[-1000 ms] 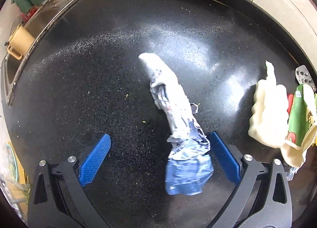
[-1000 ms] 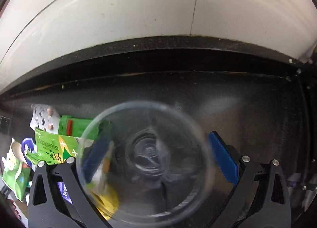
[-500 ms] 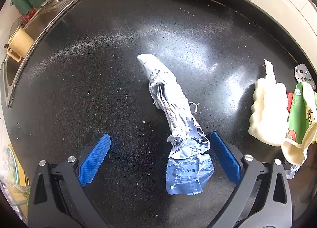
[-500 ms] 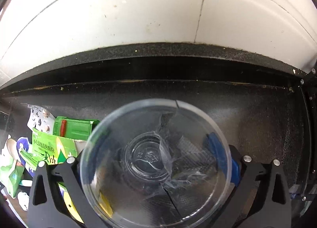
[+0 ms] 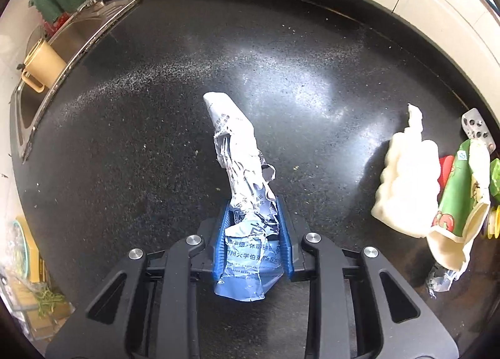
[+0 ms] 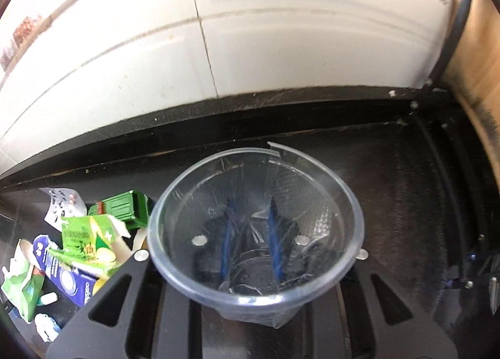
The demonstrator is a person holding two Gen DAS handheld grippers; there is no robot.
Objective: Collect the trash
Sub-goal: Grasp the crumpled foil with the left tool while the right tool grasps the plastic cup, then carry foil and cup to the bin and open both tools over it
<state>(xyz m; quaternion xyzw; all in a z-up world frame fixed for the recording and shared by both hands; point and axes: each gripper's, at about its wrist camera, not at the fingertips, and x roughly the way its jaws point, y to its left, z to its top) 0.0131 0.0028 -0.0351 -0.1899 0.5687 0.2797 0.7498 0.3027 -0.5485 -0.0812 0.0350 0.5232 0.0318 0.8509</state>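
In the left wrist view my left gripper is shut on the lower part of a crumpled white and blue paper wrapper that stretches away over the black counter. In the right wrist view my right gripper is shut on a cracked clear plastic cup; its base is squeezed between the blue pads and its mouth faces the camera. The fingers show only through the cup wall.
Left wrist view: a cream crumpled bag, a green and cream carton and a pill blister at the right; a steel sink with a tan mug at the far left. Right wrist view: green cartons, a blue box, tiled wall.
My left gripper closed from wide open onto the paper wrapper. My right gripper closed on the cup, crushing its base, and lifted and tilted it so more wall shows.
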